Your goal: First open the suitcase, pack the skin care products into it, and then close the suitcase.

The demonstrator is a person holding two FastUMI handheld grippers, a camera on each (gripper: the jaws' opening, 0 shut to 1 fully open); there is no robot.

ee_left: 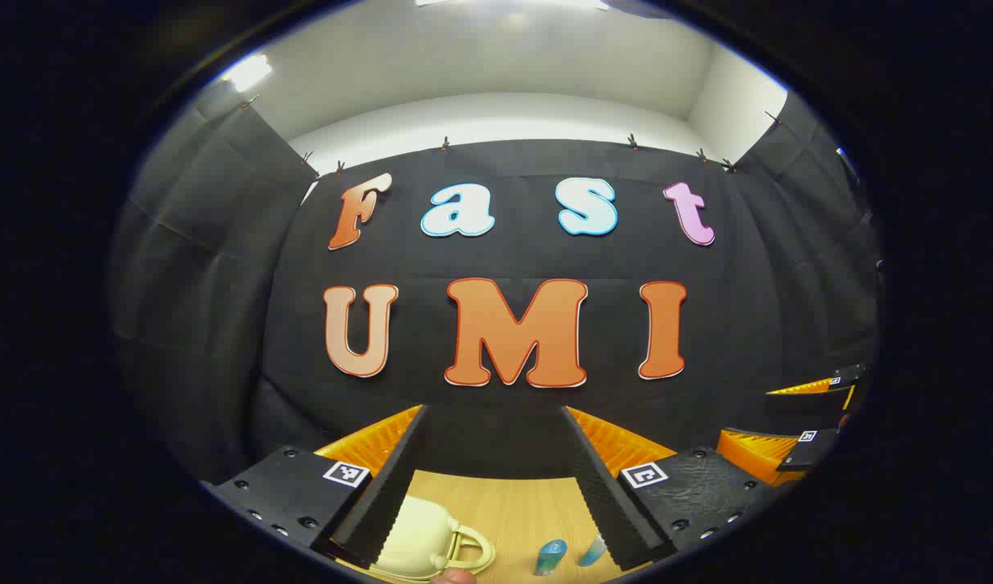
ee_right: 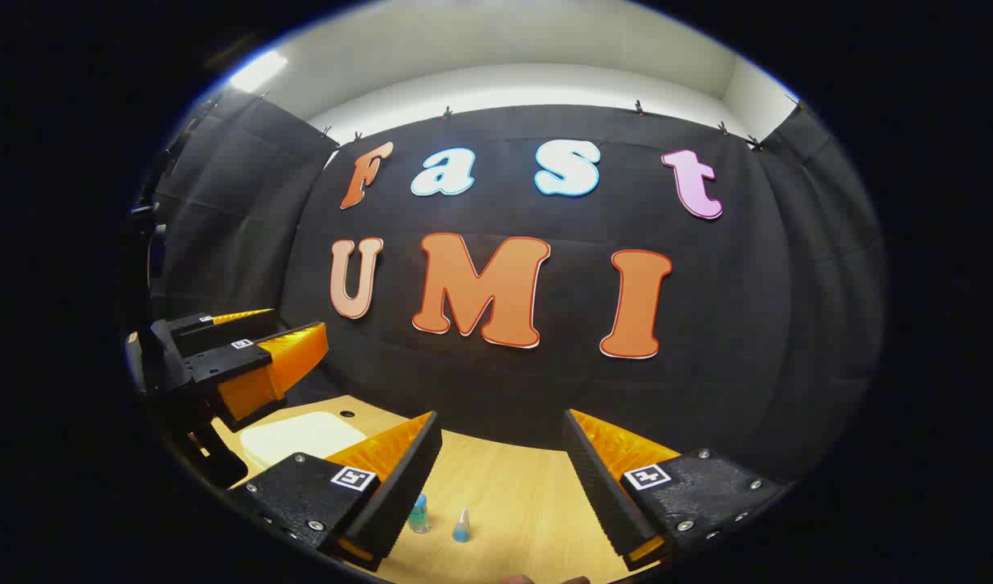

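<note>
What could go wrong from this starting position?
Both grippers, left and right, hover open above the table, nothing held. The two small bottles stand close together, so gripping one may topple the other. The cream suitcase looks closed; its rounded shell may slip when opened.

Wood-look table, smooth plastics, matt cloth.

The table (ee_right: 529, 503) has a pale wood-grain top with a soft sheen. The cream suitcase (ee_left: 411, 539) looks like smooth, slightly glossy plastic, and so do the two small blue skin care bottles (ee_left: 550, 557). The booth wall (ee_right: 748, 365) is matt black cloth, faintly creased.
</note>
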